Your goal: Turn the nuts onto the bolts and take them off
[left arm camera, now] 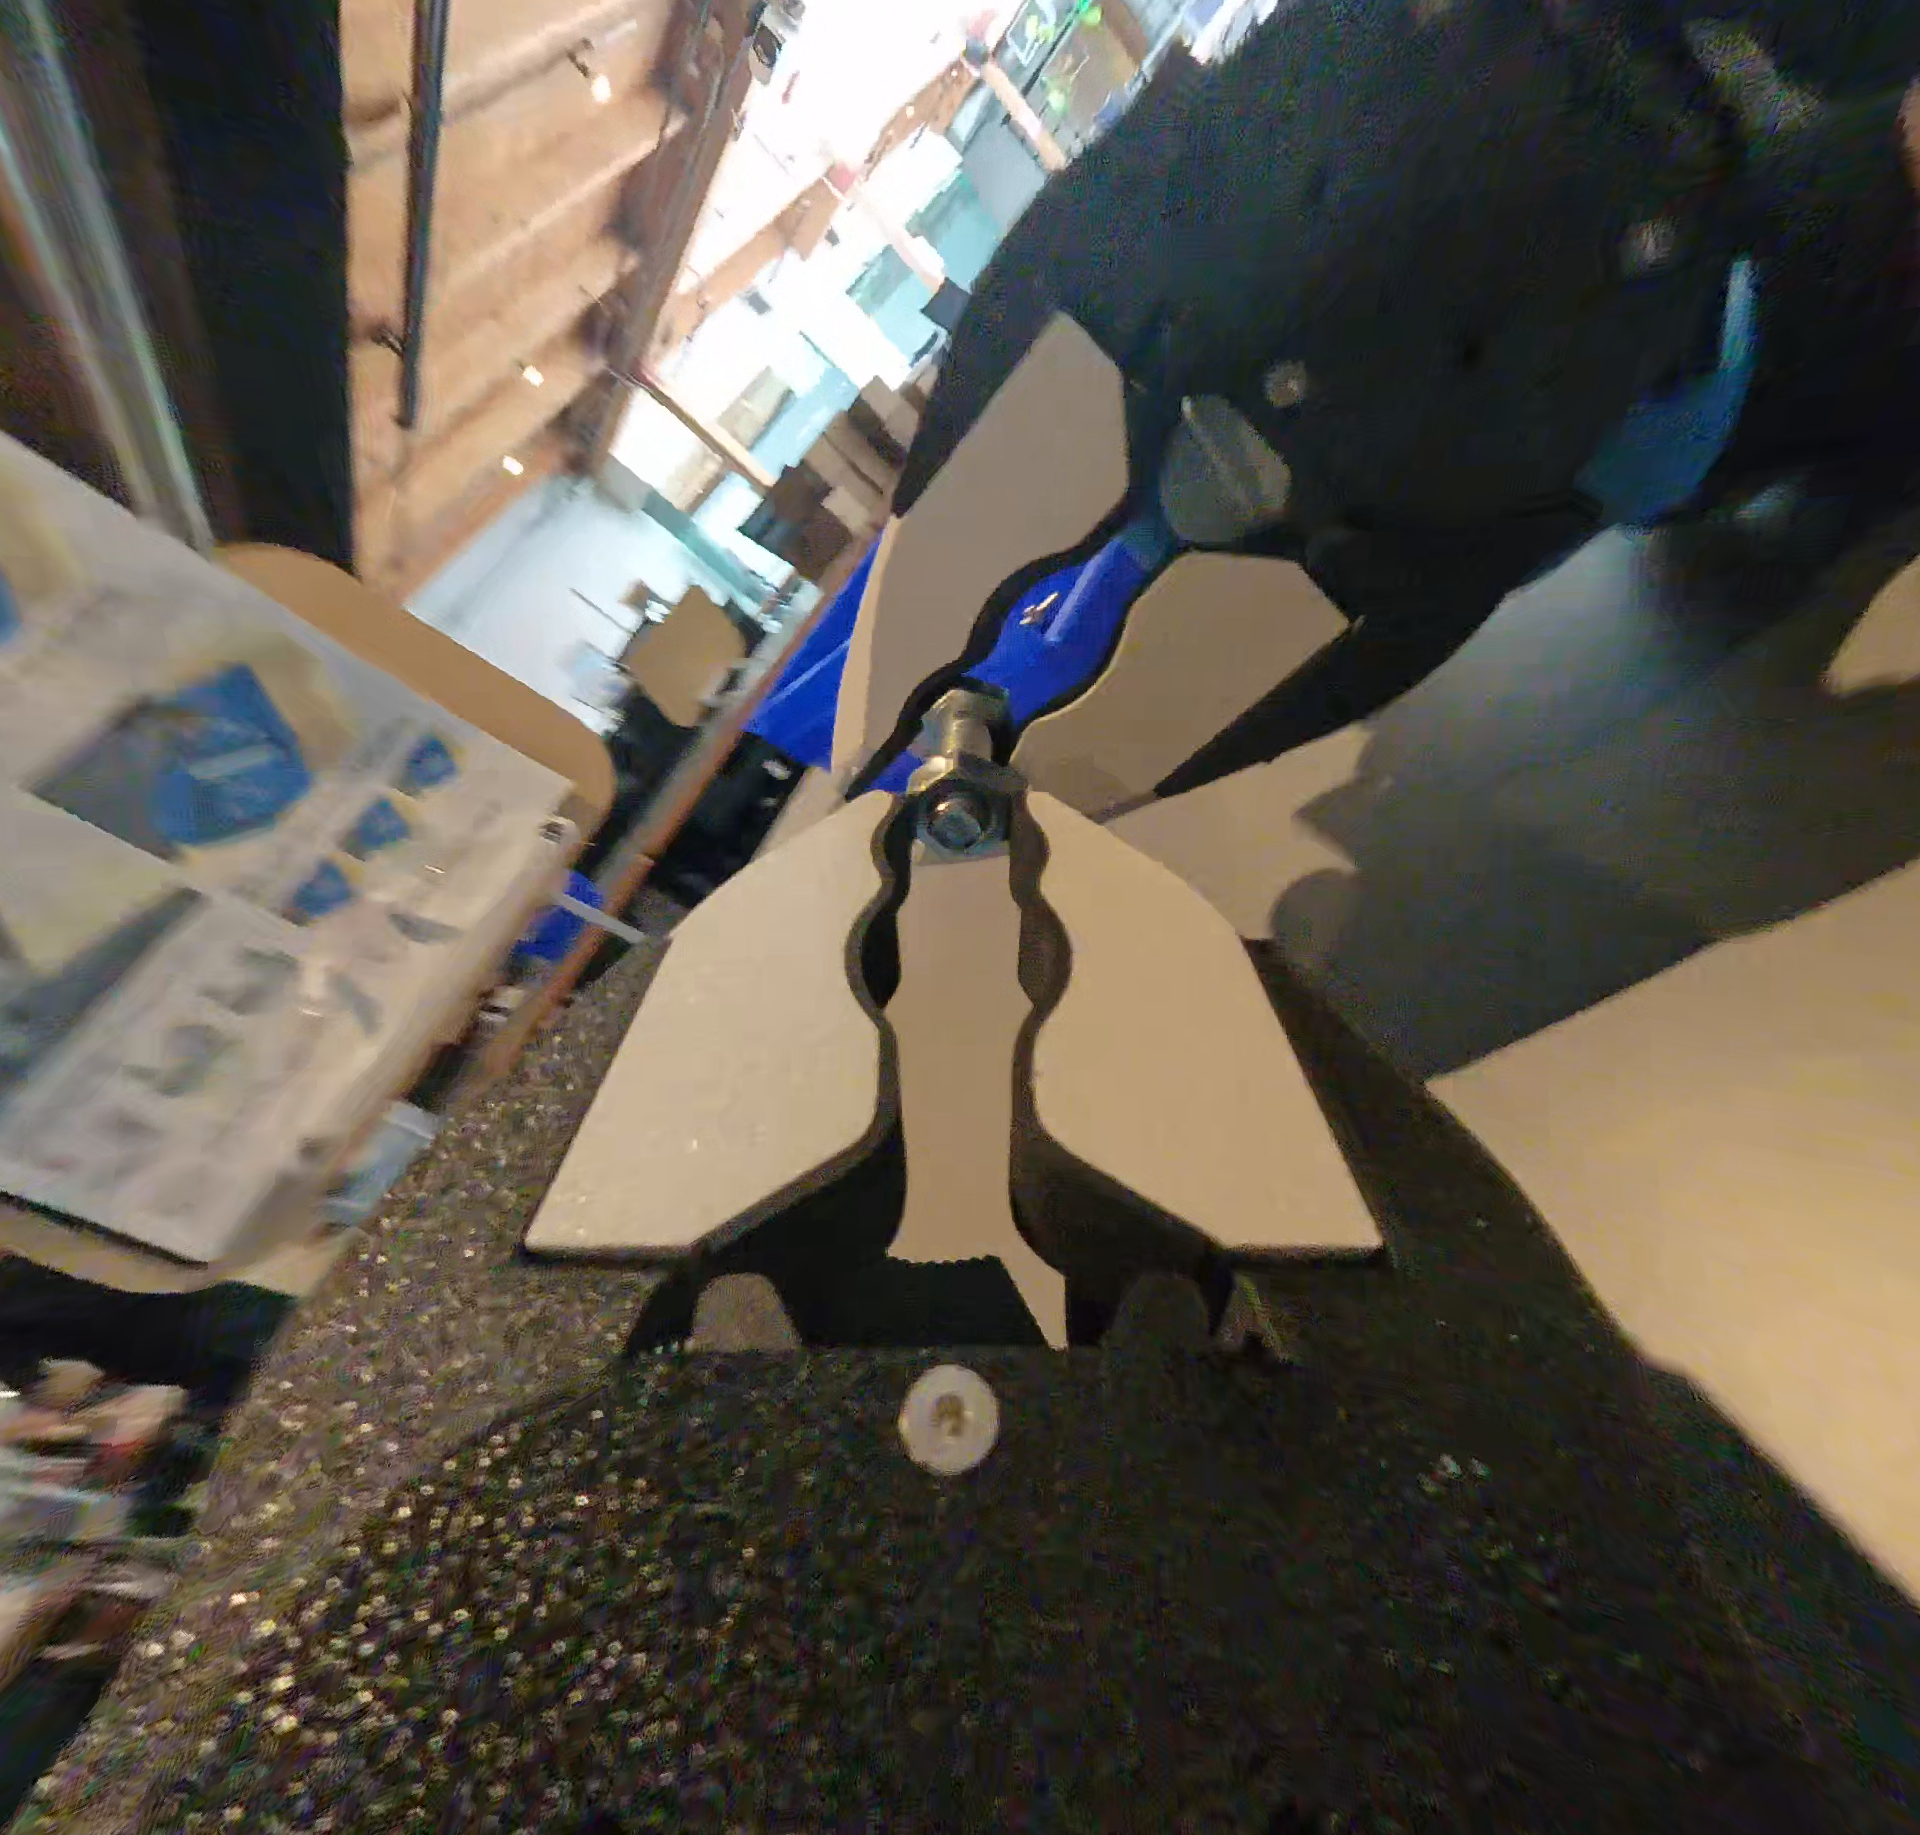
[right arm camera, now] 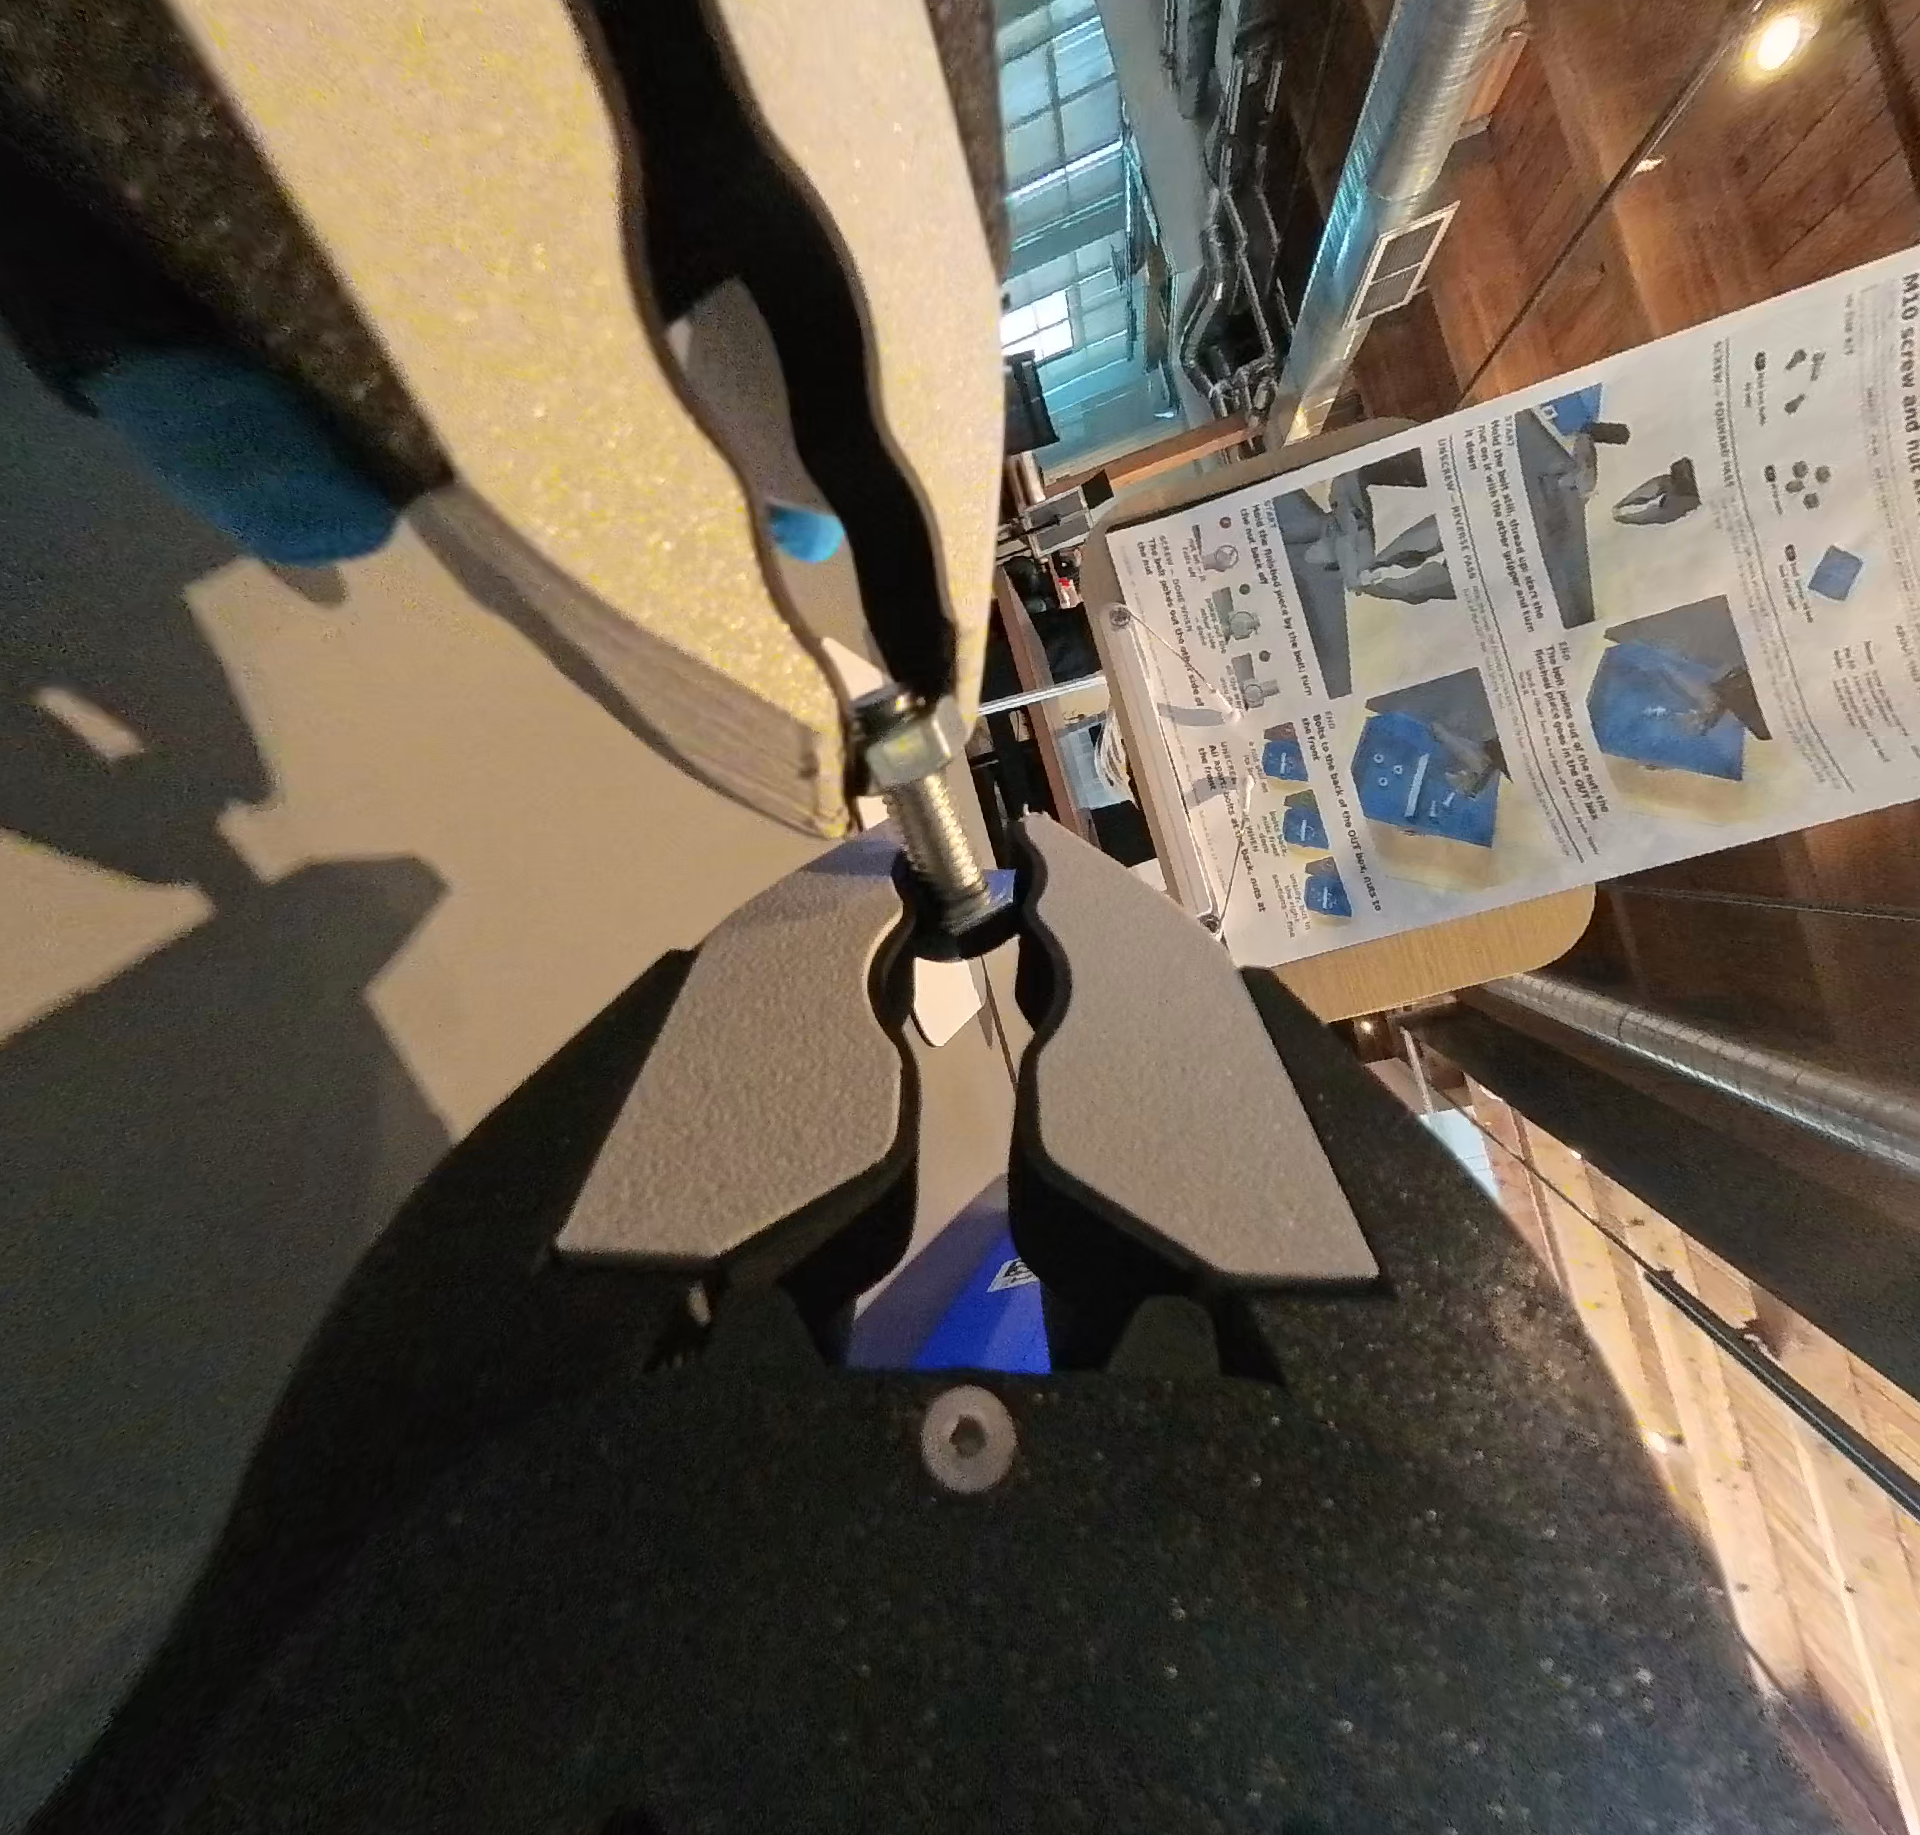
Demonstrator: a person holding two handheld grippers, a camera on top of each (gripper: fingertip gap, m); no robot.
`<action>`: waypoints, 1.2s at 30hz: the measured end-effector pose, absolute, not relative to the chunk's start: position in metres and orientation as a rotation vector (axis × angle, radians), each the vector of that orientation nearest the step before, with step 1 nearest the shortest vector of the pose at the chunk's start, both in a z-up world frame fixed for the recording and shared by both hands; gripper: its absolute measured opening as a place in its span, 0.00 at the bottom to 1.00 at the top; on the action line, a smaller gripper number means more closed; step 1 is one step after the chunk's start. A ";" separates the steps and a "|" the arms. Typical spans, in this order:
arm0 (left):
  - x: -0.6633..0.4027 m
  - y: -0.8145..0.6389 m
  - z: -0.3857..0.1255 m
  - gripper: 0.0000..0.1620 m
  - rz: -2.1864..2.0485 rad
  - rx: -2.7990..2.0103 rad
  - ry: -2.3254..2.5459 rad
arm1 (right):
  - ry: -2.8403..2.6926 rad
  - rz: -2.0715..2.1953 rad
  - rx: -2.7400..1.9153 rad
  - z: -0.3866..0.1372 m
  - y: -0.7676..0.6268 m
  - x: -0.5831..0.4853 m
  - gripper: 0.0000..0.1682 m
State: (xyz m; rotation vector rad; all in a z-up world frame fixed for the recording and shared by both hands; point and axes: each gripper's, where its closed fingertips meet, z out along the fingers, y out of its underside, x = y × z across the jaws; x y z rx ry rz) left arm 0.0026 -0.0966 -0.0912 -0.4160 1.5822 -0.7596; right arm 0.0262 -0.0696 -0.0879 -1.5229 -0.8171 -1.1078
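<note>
A silver bolt (right arm camera: 932,829) with a silver nut (right arm camera: 912,746) threaded on its far end is held in the air between my two grippers, which face each other tip to tip. My right gripper (right arm camera: 961,915) is shut on the bolt's head. My left gripper (left arm camera: 961,831) is shut on the nut (left arm camera: 956,817), and the bolt's tip shows through it. In the left wrist view the right gripper (left arm camera: 951,720) comes in from above. In the right wrist view the left gripper (right arm camera: 902,736) reaches down from the top.
A printed instruction sheet on a wooden board (right arm camera: 1507,642) stands to the side; it is blurred in the left wrist view (left arm camera: 208,902). Something blue (left arm camera: 1039,632) lies behind the grippers. A blue-gloved hand (right arm camera: 239,476) holds the left gripper. A tan tabletop (right arm camera: 520,798) lies beyond.
</note>
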 end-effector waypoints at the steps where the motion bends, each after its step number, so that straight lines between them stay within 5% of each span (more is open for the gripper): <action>1: 0.003 -0.096 -0.091 0.11 -0.669 -0.356 1.569 | -0.821 -1.112 -1.523 -0.088 -0.069 0.026 0.08; 4: 0.004 -0.091 -0.090 0.12 -0.543 -0.306 1.538 | -0.817 -1.112 -1.523 -0.088 -0.070 0.026 0.08; 9: -0.004 -0.102 -0.079 0.21 -0.959 -0.457 1.557 | -0.798 -1.099 -1.524 -0.086 -0.071 0.028 0.08; 16: 0.000 -0.102 -0.090 0.17 -1.263 -0.741 1.636 | -0.807 -1.102 -1.525 -0.087 -0.070 0.027 0.08; 22: 0.001 -0.100 -0.089 0.12 -1.201 -0.712 1.609 | -0.807 -1.099 -1.522 -0.086 -0.069 0.027 0.08; 29: 0.002 -0.093 -0.089 0.12 -0.497 -0.252 1.527 | -0.821 -1.116 -1.525 -0.088 -0.069 0.027 0.08; 36: -0.011 -0.102 -0.067 0.17 -0.985 -0.410 1.491 | -0.801 -1.099 -1.522 -0.085 -0.070 0.028 0.08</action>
